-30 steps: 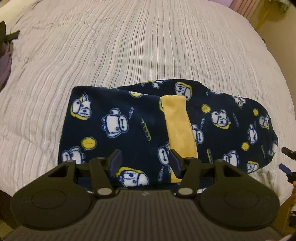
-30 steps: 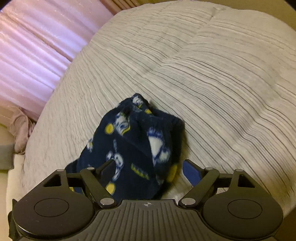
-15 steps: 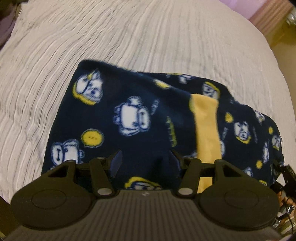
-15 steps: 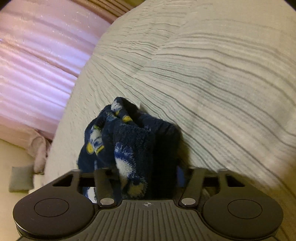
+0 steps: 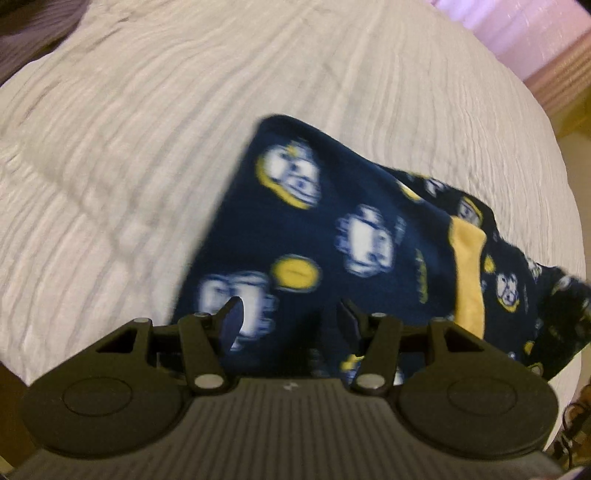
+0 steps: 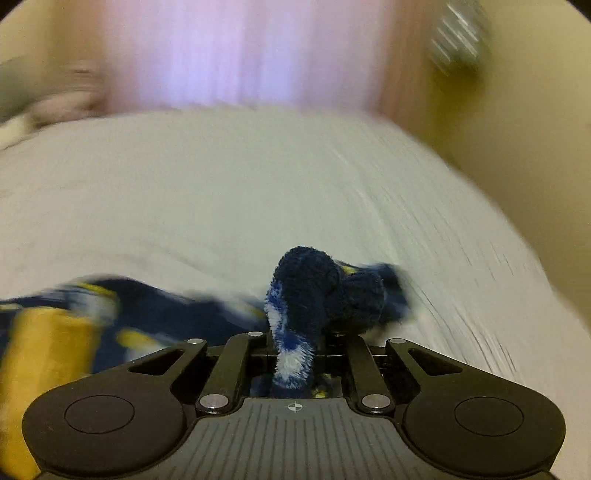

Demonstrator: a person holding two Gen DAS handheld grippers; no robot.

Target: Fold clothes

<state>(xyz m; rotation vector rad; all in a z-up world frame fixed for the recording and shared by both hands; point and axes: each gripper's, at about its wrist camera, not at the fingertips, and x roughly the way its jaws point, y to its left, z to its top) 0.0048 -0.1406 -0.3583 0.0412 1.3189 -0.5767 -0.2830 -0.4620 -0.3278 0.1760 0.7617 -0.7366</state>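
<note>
A navy fleece garment [image 5: 354, 236] printed with white cartoon figures and yellow spots lies on the bed, a yellow band [image 5: 468, 273] crossing it. My left gripper [image 5: 290, 319] is open, low over the garment's near left corner, with fleece showing between and beyond its fingers. In the right wrist view, my right gripper [image 6: 299, 343] is shut on a bunched end of the garment [image 6: 314, 291], which bulges up out of the jaws and hides the fingertips. The rest of the garment trails off to the left, blurred, with the yellow band [image 6: 44, 350] at the frame edge.
A white ribbed bedspread [image 5: 147, 147] covers the bed. The bed's right edge [image 5: 565, 229] drops away toward a yellowish floor. A pink curtain [image 6: 240, 51] hangs behind the bed. Something dark [image 5: 33, 26] lies at the far left, and a pale heap [image 6: 55, 99] sits by the curtain.
My right gripper has shut on the garment's end and swung round with it to face the curtain. My left gripper has moved toward the garment's left corner and stays open.
</note>
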